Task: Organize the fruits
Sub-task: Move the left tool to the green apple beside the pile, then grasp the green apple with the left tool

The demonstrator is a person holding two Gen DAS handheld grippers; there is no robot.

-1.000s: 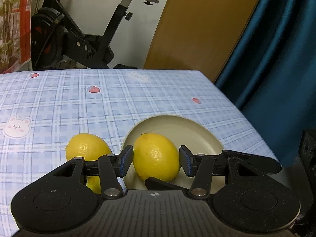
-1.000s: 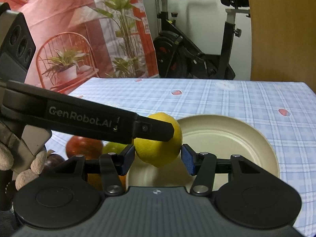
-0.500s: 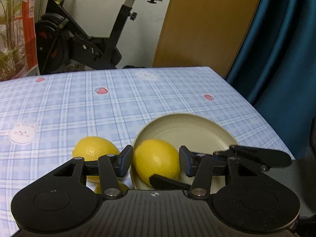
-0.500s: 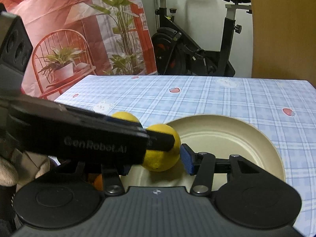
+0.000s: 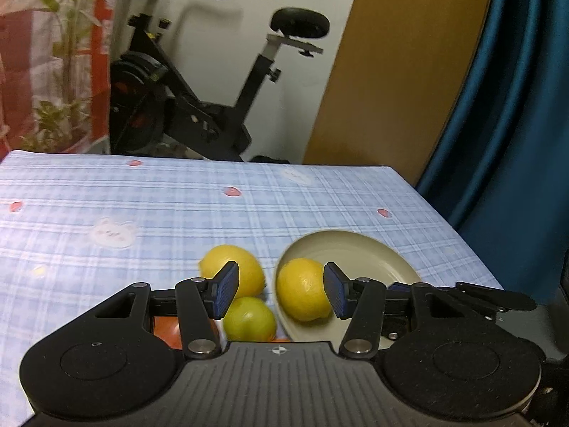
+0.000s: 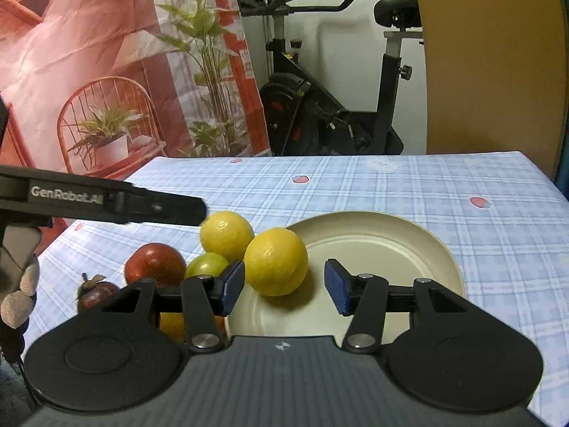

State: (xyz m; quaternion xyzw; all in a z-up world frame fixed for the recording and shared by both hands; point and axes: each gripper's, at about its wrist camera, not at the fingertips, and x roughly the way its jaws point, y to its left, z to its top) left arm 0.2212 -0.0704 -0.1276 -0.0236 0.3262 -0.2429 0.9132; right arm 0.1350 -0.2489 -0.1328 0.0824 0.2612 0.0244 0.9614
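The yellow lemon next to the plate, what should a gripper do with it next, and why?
Probably the left gripper should reach to the second lemon and close on it. One lemon already sits on the plate, both grippers look empty and open, and the second lemon lies on the cloth beside the plate's rim, on the left gripper's side.

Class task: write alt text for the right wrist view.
A lemon lies on a cream plate, just beyond the right gripper and its open jaws. Left of the plate, more fruit sits on a blue checked tablecloth.
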